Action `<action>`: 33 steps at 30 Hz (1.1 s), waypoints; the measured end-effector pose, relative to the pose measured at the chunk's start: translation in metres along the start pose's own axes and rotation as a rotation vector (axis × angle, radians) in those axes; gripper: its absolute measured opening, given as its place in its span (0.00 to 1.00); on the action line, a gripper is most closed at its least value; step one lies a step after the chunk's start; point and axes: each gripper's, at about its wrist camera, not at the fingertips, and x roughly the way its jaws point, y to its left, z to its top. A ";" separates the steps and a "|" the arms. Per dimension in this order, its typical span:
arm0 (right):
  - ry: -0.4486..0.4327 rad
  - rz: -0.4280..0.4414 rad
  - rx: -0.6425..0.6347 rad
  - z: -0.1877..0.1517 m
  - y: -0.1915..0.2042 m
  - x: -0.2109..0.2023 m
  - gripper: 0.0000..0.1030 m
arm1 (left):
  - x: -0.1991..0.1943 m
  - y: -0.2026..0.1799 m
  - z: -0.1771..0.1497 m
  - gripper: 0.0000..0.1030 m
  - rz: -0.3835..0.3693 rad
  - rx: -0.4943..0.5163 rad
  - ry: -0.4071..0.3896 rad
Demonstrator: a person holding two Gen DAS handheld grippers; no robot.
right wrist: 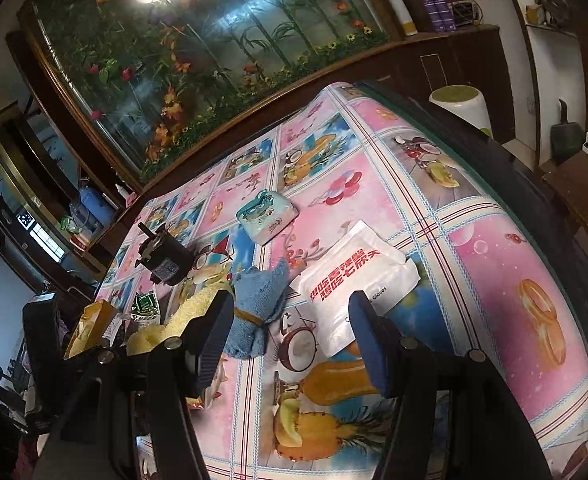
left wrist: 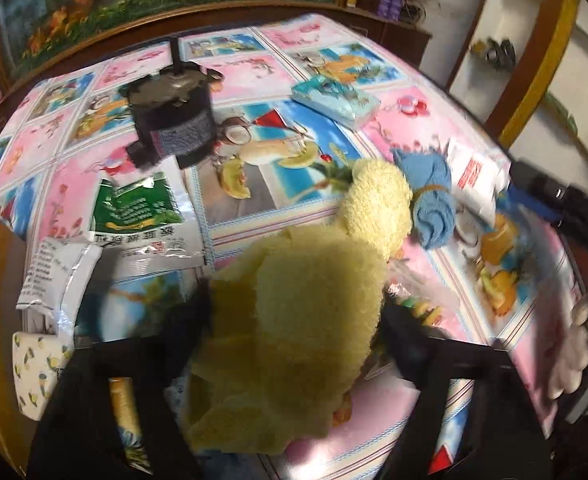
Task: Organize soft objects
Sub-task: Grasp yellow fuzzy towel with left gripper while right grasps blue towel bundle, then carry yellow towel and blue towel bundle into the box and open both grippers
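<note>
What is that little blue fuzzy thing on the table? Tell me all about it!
The blue towel is a small, fluffy cloth rolled into a bundle, with a thin brown band tied around its middle. Above the band the cloth spreads out in a ruffled bunch; below it stays rolled tight. It lies on the colourful tablecloth. A yellow fuzzy cloth sits on one side of it, a white packet with red writing on the other. Neither tool holds it.

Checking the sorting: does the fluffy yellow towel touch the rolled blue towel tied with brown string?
Touching. In the left wrist view the yellow towel presses against the blue roll, no tablecloth visible between.
</note>
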 end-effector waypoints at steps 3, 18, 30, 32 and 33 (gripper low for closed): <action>0.015 -0.013 -0.003 -0.001 -0.001 0.004 0.58 | -0.015 0.007 -0.004 0.41 -0.038 -0.050 -0.023; 0.181 -0.036 -0.110 -0.004 0.062 0.048 0.58 | -0.124 0.029 -0.063 0.41 -0.067 -0.166 -0.204; 0.231 -0.117 -0.140 -0.006 0.072 0.076 0.25 | -0.210 0.115 -0.110 0.41 0.018 -0.360 -0.340; 0.218 -0.084 -0.123 -0.004 0.075 0.066 0.25 | -0.220 0.133 -0.117 0.41 0.035 -0.397 -0.353; 0.208 -0.067 -0.121 -0.002 0.079 0.060 0.25 | -0.223 0.141 -0.119 0.41 0.041 -0.411 -0.358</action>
